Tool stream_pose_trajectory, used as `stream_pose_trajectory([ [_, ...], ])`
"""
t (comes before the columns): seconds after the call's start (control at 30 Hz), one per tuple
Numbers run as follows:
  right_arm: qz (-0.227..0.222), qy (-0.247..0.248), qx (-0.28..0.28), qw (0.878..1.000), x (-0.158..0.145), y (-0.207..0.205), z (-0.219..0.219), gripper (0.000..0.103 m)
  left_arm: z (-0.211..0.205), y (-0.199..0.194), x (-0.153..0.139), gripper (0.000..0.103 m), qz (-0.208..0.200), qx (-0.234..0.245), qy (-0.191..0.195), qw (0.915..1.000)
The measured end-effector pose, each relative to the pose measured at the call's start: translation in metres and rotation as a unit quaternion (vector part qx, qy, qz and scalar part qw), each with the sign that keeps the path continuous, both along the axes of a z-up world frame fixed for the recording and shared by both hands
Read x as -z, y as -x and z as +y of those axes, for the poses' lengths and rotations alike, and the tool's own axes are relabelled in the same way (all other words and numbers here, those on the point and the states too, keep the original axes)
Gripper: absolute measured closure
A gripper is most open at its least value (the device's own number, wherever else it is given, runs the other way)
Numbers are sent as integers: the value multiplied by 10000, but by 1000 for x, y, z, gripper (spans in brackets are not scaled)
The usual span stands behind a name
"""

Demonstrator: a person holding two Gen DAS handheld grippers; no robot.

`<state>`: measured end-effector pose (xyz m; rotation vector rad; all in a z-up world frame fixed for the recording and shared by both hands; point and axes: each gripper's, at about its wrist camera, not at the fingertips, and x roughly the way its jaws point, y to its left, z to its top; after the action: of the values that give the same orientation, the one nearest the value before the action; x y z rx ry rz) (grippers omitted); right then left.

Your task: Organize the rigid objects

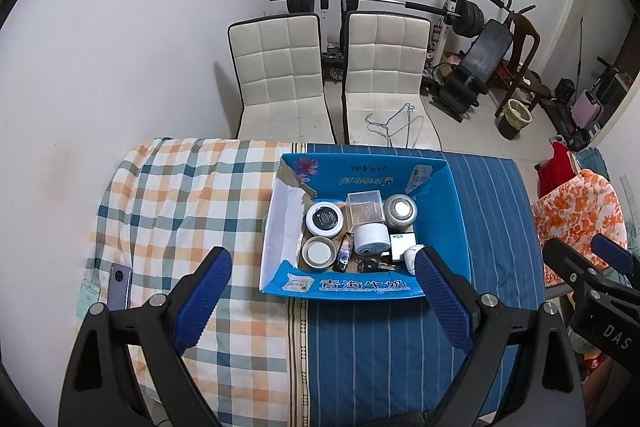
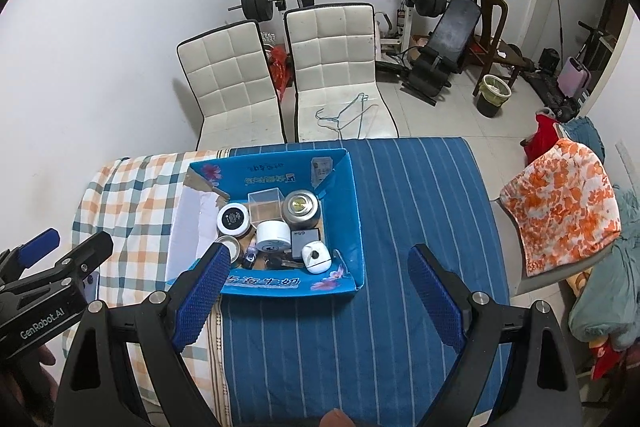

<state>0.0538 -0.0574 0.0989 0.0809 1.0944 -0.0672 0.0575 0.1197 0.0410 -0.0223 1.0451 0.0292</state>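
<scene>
Two wide, empty claws, left claw; right claw; blue box reads "青海牛奶".

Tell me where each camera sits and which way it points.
Left wrist: on the left hand-held gripper, above the table's near edge, looking down and forward at the blue box; its own open fingers show, and the right hand-held gripper at the right edge.
Right wrist: on the right hand-held gripper, further right, facing likewise; its own open fingers show, and the left hand-held gripper at the left.
Both share the box, two white chairs and the barbell.
</scene>
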Motion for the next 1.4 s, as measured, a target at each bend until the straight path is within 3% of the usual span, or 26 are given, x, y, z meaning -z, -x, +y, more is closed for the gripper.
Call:
stream_pose_trajectory([
  [1.4, -82, 152, -148, 9997, 3, -3, 4, 11, -3, 7, 3, 9, -27, -88, 23, 10000],
])
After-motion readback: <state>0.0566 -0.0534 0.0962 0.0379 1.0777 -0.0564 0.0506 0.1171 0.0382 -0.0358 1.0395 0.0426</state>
